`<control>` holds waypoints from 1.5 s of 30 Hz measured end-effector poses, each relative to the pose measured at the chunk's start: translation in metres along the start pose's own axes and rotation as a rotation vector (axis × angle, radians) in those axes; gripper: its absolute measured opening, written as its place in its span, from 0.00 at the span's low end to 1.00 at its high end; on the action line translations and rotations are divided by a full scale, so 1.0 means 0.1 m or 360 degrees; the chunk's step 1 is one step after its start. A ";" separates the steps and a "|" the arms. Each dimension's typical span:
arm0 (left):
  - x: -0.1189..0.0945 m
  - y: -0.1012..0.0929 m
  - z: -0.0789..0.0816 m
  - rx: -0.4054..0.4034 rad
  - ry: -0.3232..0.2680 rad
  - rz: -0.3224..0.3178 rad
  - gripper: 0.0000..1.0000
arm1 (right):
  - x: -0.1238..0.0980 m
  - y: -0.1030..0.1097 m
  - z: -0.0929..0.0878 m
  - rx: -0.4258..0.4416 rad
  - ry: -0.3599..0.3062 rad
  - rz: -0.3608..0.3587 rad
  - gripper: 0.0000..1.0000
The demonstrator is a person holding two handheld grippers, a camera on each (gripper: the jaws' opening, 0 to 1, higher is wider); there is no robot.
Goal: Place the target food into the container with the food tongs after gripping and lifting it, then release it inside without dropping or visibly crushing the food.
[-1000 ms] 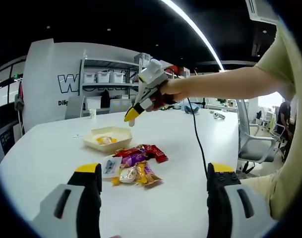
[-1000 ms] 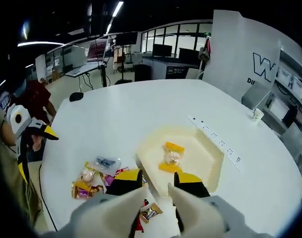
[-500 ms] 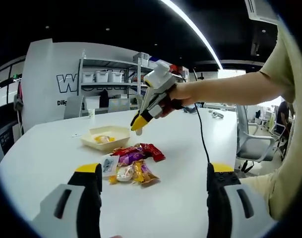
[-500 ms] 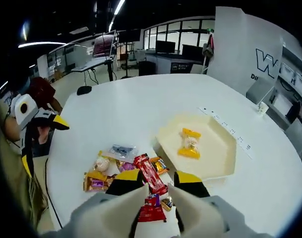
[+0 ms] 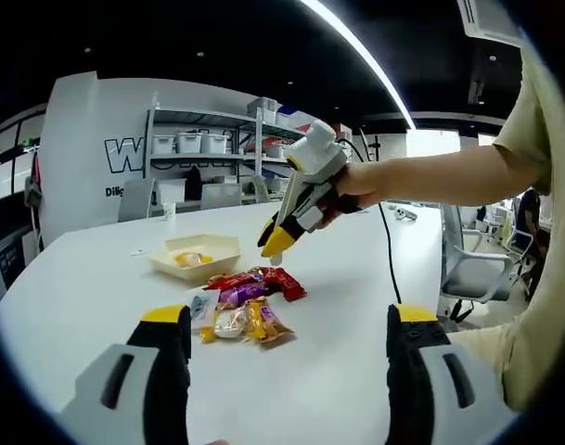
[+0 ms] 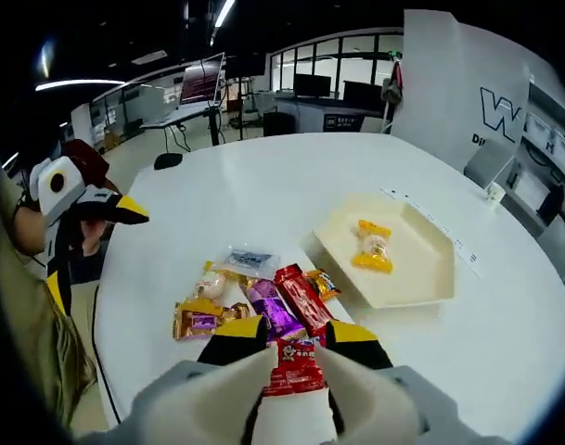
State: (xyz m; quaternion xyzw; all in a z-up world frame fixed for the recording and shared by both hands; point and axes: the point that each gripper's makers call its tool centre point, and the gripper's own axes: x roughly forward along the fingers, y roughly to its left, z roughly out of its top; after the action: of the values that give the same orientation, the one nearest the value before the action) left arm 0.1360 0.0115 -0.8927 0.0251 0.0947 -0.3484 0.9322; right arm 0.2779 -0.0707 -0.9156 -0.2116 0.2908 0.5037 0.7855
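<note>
Just under the right gripper (image 6: pixel 284 345), a little heap of wrapped snacks (image 6: pixel 254 301) is spread on the white table (image 6: pixel 217 199). Its two yellow-tipped jaws are set a small way apart, and nothing is held between them; a red packet (image 6: pixel 294 363) is seen in the gap, but it seems to be lying on the table below (whether it is touched cannot be told). A long red snack (image 6: pixel 303 298) is laid with its long side running away from the jaws, toward the cream tray (image 6: pixel 421 273). The tray is placed past the heap and off to the right, well apart from the jaws, and one yellow-wrapped snack (image 6: pixel 372 248) is already resting inside it. So a grab would have to be made straight down, and then the food carried forward and to the right. From the left gripper view, the same heap (image 5: pixel 243 304) is seen near the right gripper (image 5: pixel 280 243), which hangs just above the red end. The left gripper (image 5: pixel 282 371) is kept wide open and empty, farther from the snacks, so the right one is judged the better tool for the pick.
</note>
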 end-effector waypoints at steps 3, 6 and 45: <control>0.00 0.00 0.00 -0.0003 -0.0001 0.0001 0.85 | 0.00 0.00 -0.02 -0.0015 -0.0012 0.0006 0.21; -0.01 0.00 -0.01 -0.0005 -0.0001 0.0003 0.85 | 0.00 0.03 -0.05 -0.0039 -0.0005 0.0018 0.21; -0.04 0.01 -0.05 -0.0027 0.0001 0.0011 0.84 | 0.22 0.31 -0.26 -0.0076 0.0015 0.0116 0.21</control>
State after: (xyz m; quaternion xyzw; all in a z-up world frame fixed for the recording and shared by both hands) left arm 0.1330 0.0152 -0.8967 0.0176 0.0979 -0.3443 0.9336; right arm 0.2505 -0.0598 -0.9509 -0.2220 0.2900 0.5376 0.7600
